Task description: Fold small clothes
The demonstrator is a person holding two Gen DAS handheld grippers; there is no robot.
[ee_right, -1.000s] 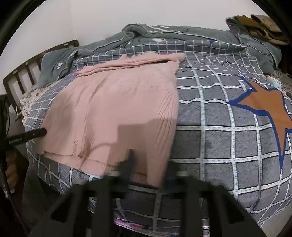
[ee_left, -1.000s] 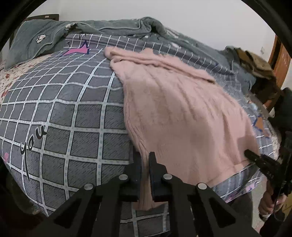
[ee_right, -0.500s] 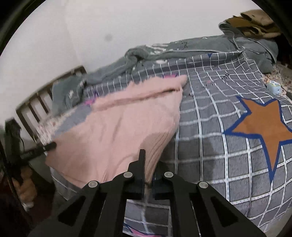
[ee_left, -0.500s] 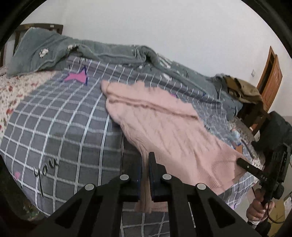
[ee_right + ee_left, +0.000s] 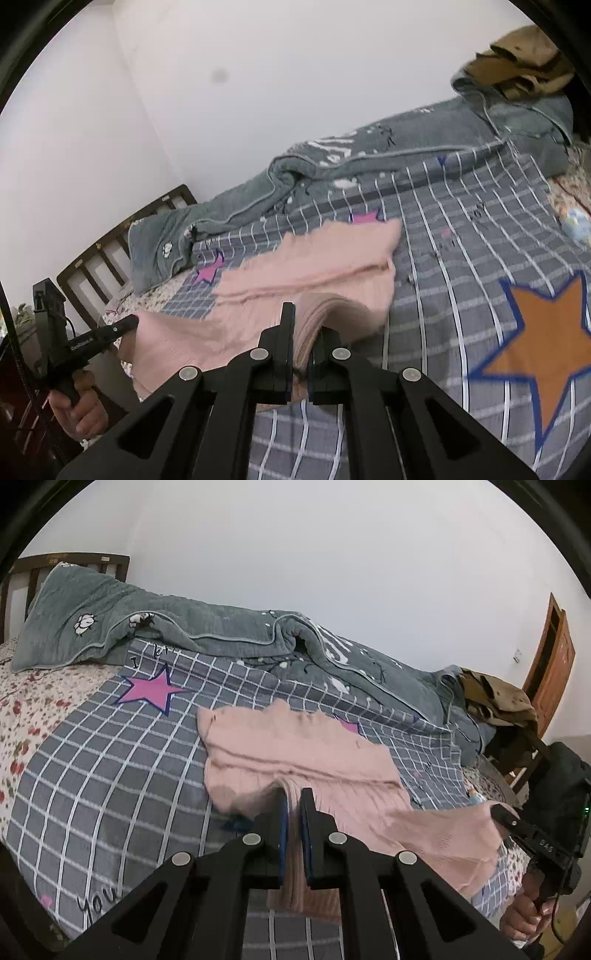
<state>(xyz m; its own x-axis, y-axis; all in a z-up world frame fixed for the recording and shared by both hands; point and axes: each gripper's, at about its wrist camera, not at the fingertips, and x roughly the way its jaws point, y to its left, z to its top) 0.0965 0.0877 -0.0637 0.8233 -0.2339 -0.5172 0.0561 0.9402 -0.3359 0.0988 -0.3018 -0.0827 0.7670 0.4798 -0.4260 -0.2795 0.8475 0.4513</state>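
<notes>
A home bedroom. A bed takes up most of the view, with a checked grey cover printed with stars, a rumpled grey-green quilt, a floral sheet and a slatted wooden headboard. Plain white walls stand behind, and a wooden door is in the corner.

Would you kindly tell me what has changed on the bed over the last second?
Both tools have lifted the near hem of the pink sweater off the checked quilt. The left tool was already clamped on its corner; the right tool closed on the other corner during this second. The sweater's far end still lies on the quilt, and the grey blanket is unmoved.
</notes>
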